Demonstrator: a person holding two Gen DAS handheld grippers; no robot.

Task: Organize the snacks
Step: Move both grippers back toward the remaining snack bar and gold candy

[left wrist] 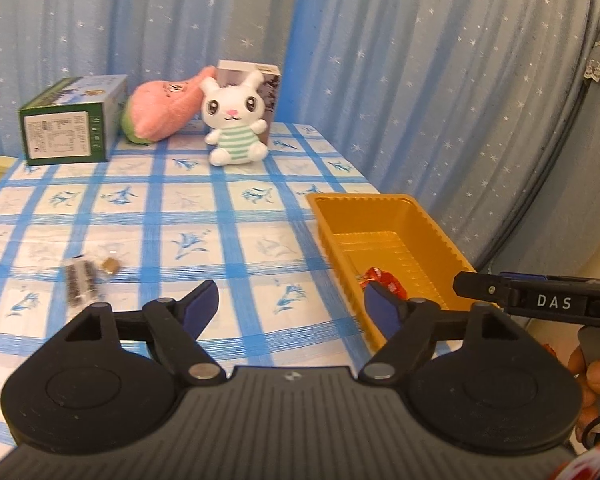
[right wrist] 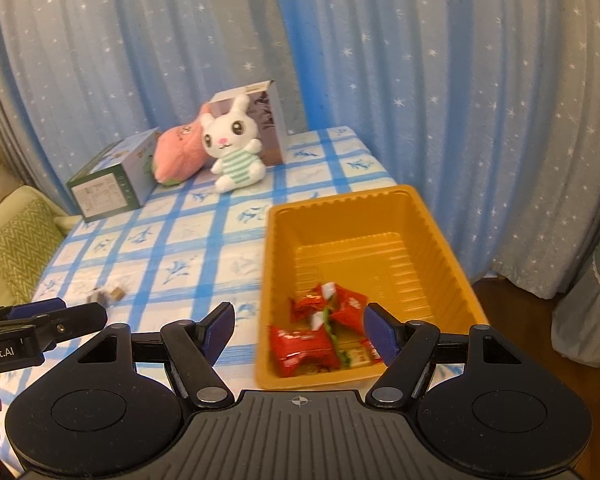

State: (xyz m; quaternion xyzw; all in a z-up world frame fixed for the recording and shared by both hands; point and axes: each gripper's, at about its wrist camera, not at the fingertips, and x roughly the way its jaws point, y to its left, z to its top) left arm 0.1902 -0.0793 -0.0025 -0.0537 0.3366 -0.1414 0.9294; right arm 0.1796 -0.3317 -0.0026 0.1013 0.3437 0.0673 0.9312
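Both tools spread wide, nothing held — left tool point(left wrist: 290, 306), right tool point(right wrist: 298, 330). Red snack packets point(right wrist: 320, 332) are seen in the gold tray point(right wrist: 364, 200) just ahead of the right tool. Two small snacks point(left wrist: 90, 276) are left on the desk point(left wrist: 228, 216), ahead-left of the left tool.

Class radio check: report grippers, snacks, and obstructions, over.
Left gripper open, empty. Right gripper open, empty. Red snack packs in gold tray; two small snacks remain on tablecloth. Path unobstructed.

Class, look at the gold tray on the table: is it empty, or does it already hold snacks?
Not empty. The gold tray holds several red snack packets at its near end; its far end is bare.
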